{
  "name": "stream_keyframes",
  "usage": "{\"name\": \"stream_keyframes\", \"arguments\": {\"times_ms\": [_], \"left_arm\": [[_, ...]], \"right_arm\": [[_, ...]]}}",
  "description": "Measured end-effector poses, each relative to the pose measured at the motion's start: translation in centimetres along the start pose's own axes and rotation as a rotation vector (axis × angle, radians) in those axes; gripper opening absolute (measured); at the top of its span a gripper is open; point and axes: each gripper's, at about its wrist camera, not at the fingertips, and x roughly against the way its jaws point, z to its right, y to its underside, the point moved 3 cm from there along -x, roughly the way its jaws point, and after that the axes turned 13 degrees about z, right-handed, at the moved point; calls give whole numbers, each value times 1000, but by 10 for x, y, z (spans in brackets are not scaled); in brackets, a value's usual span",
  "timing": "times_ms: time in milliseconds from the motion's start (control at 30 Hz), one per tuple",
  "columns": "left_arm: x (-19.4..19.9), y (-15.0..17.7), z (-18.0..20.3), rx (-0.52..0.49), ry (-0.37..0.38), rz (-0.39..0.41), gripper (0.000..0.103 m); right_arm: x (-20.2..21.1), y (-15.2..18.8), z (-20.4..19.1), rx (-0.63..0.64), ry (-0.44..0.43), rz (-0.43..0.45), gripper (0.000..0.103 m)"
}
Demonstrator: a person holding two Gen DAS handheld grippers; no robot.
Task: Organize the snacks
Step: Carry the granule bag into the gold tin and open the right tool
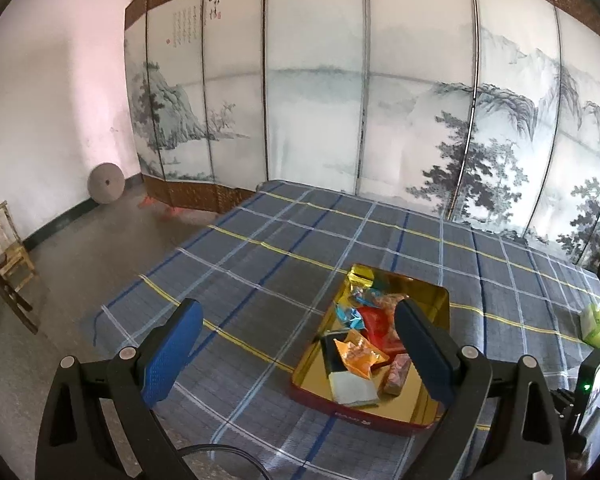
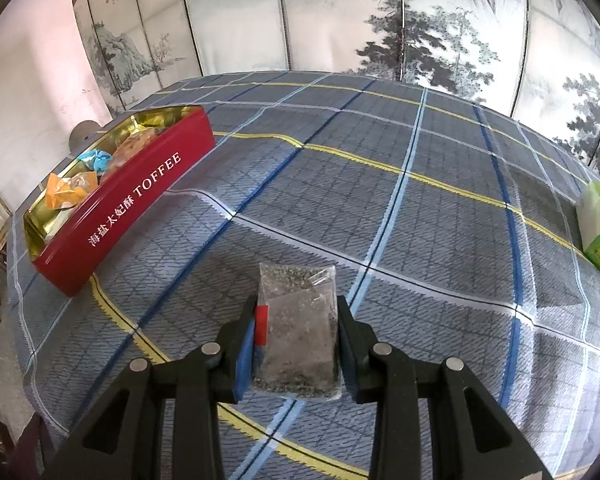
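Right wrist view shows your right gripper pinching a clear packet of dark bits just above the checked cloth, not yet in the red toffee tin off to the left. Your left gripper hangs spread and empty near the tin, which already holds several wrapped snacks; farther right, a green packet is left on the cloth.

A room in a home, plainly furnished: folding screen painted with ink mountains and pines, plaid cloth over the desk, small wooden chair by a whitewashed wall, bare concrete floor.
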Motion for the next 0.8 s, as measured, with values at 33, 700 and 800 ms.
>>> {"name": "stream_keyframes", "arguments": {"times_ms": [33, 700, 800], "left_arm": [[2, -1, 0, -9, -14, 7, 95], [-9, 15, -22, -14, -82, -101, 95], [-13, 17, -26, -9, -89, -114, 95]], "right_arm": [[1, 0, -2, -4, -6, 0, 35], [17, -85, -109, 78, -230, 129, 35], [12, -96, -126, 99, -258, 136, 35]]}}
